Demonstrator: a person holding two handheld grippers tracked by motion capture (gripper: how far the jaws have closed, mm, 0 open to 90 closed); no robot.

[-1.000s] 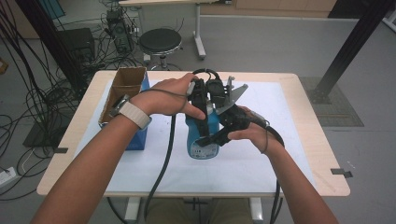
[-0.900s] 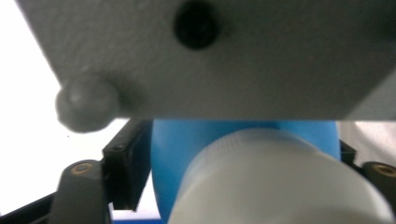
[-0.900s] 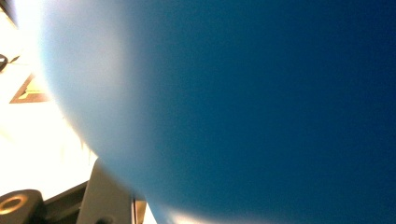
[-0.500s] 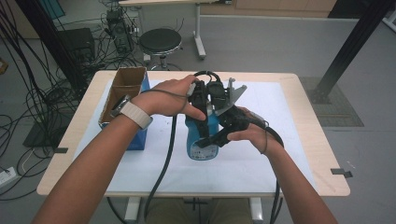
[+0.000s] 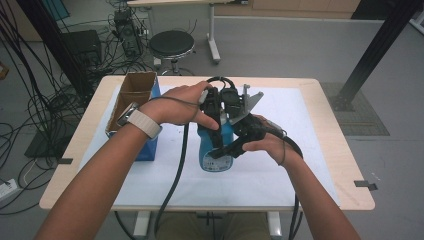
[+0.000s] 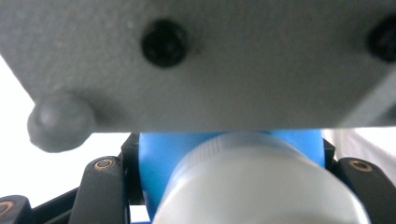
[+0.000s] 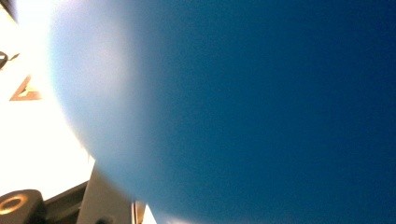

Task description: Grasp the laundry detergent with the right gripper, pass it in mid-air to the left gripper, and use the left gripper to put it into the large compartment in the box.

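At the left of the white-covered table (image 5: pixel 280 180), an open cardboard box (image 5: pixel 131 95) is seen well apart from the work, and near the middle a blue bottle (image 5: pixel 215 152) is held upright between the two tools. The left gripper (image 5: pixel 212 107) is brought down over the top of the bottle, and its jaws, which have just been closing, are pressed onto the pale ribbed cap (image 6: pixel 261 186) seen close up in the left gripper view. The right gripper (image 5: pixel 237 142) is clamped from the right side on the blue body of the bottle, whose wall (image 7: pixel 261 112) is pressed up close in the right gripper view.
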